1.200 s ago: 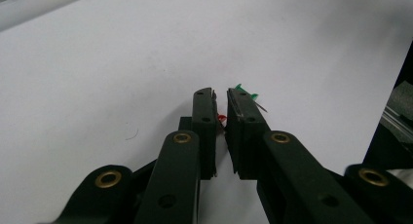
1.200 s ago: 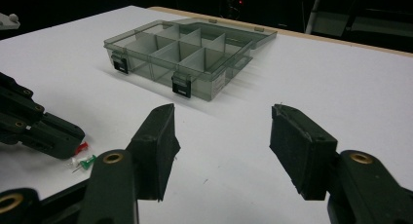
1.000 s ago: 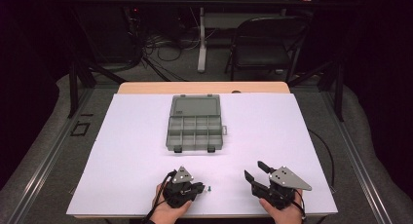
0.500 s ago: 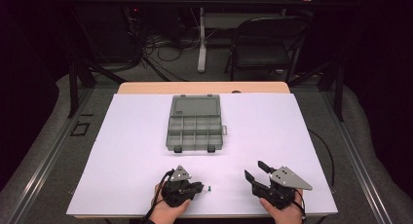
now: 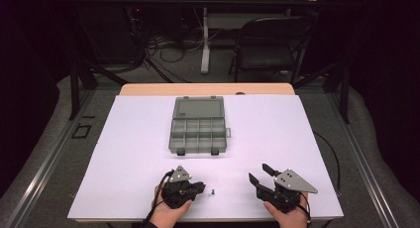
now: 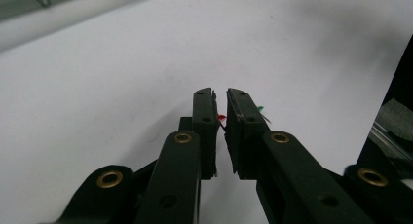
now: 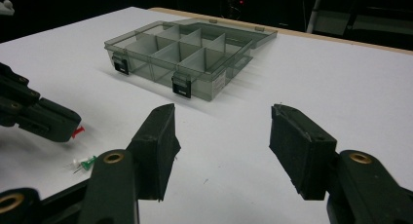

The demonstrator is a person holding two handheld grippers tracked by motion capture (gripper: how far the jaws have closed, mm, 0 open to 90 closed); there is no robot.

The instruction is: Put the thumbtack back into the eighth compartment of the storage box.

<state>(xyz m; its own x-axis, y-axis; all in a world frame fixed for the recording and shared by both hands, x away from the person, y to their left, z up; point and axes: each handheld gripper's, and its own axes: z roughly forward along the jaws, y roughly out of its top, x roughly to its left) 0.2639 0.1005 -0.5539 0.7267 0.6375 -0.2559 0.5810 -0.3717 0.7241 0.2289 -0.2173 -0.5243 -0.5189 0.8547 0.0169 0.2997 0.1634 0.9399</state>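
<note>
Right gripper view shows the left gripper (image 7: pixel 73 129) pinching a red pushpin (image 7: pixel 78 132), with a green pushpin (image 7: pixel 88 162) lying just below its tip. The right gripper (image 7: pixel 221 148) hovers with jaws spread and empty; the open compartment box (image 7: pixel 187 58) lies well ahead.

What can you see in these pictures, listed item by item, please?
Compartment box: one, translucent grey, lid open, compartments empty, middle of table.
Red pushpin: one, clamped in the left gripper's jaws.
Green pushpin: one, lying on the table between the grippers.
White pushpin: one, touching the green one.
Table cover: one, white.
Folding chair: one, black, behind the table.
Left gripper: black, shut on the red pushpin.
Right gripper: black, jaws open, nothing between them.
Hands: two, at the near edge.
</note>
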